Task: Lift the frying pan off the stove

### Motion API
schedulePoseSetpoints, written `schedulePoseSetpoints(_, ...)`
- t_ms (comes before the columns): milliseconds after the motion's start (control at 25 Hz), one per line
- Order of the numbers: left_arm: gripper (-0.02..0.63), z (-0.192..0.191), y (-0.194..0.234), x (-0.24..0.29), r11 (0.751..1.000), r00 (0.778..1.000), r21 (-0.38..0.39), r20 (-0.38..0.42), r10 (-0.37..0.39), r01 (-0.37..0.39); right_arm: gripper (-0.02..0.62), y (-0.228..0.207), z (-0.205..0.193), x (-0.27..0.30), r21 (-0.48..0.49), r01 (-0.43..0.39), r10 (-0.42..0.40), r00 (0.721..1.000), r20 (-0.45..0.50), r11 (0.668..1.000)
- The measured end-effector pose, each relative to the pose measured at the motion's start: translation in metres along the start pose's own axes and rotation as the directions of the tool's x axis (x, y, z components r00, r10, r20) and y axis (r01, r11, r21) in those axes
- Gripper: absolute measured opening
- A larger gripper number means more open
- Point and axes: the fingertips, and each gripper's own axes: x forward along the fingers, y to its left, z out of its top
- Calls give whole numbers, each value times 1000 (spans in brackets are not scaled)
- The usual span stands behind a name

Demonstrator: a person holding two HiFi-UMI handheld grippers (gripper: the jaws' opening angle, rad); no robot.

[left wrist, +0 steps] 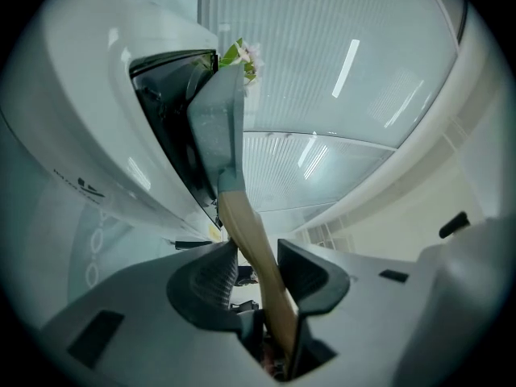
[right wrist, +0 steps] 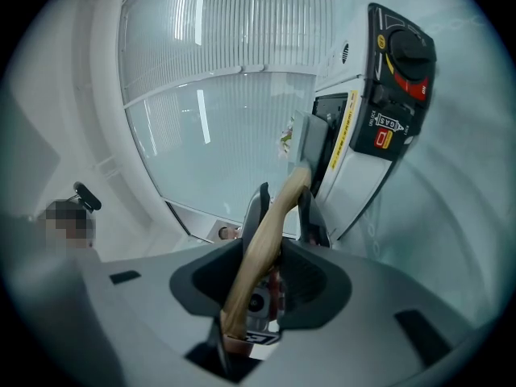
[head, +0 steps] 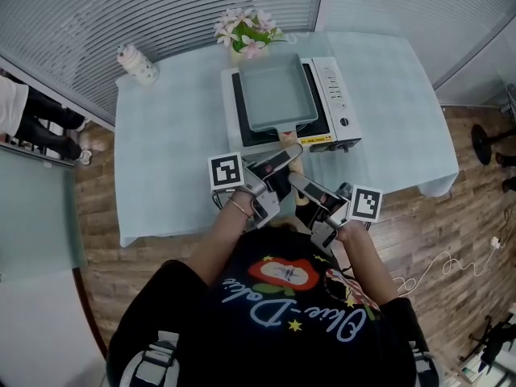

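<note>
The pan (head: 278, 95) sat unlifted on the stove (head: 345, 111), its handle (left wrist: 246, 236) clamped by the left hand-held gripper (left wrist: 258, 256) and right hand-held gripper (right wrist: 280, 208).

Your room is bright, with soft, even light all over. From your head camera the pale worktop (head: 161, 135) looks sharp, and the shadows on it are faint. The edges of that picture bend a little. Both gripper views are round like a fish bowl, dark in the corners, and straight lines curve. Long white streaks of light (left wrist: 345, 69) glare up high. Close up, the frying pan handle (left wrist: 260, 274) looks soft and fuzzy.
</note>
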Motion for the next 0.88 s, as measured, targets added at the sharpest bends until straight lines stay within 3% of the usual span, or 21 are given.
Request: schedulePoseSetpoints(880,152,1,-19,0,993,999,113,-14,41,-40,143,13,3,5,28,-58,56,997,55,998)
